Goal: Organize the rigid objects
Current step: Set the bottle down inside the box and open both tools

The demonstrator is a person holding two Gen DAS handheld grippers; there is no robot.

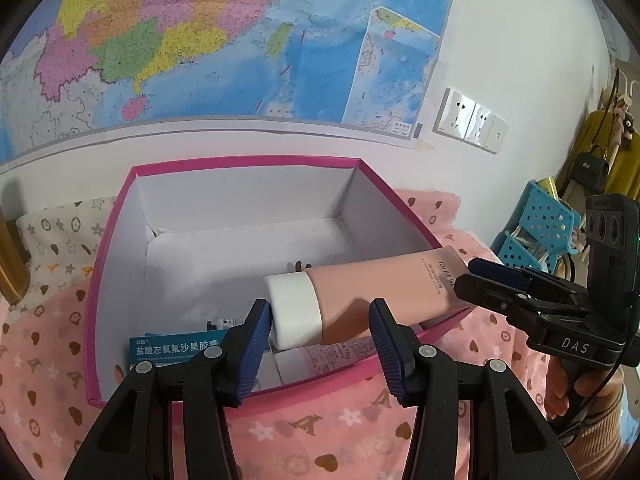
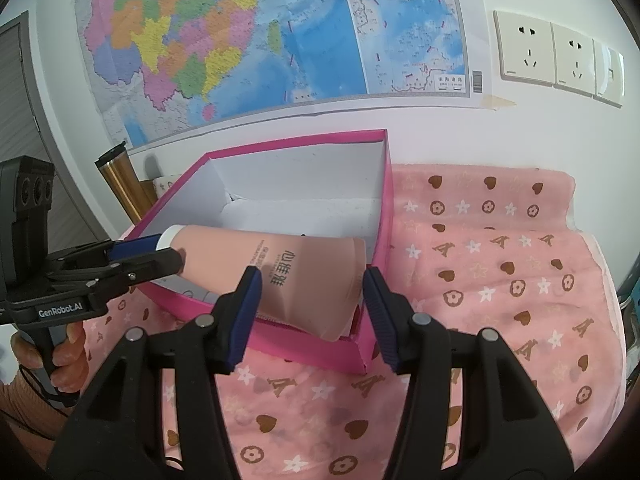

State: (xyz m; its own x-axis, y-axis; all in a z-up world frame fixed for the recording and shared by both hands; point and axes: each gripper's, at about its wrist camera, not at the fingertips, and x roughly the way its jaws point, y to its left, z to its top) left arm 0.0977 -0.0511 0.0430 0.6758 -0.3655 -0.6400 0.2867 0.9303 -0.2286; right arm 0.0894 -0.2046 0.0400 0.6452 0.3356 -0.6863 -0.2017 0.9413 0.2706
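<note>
Our left tongs (image 1: 320, 336) and right tongs (image 2: 312, 312) hang over the near rim of the pink box (image 1: 240, 162).

Both tongs stand apart. We see the lotion tube (image 1: 380, 296) lying across the box's corner, its white cap (image 1: 294, 310) just beside the left tongs' left pad, its flat end between the right tongs' pads; whether those pads touch it, we cannot tell. A teal medicine packet (image 1: 168, 350) lies inside the box, which sits on a pink patterned cloth (image 2: 500, 280).
</note>
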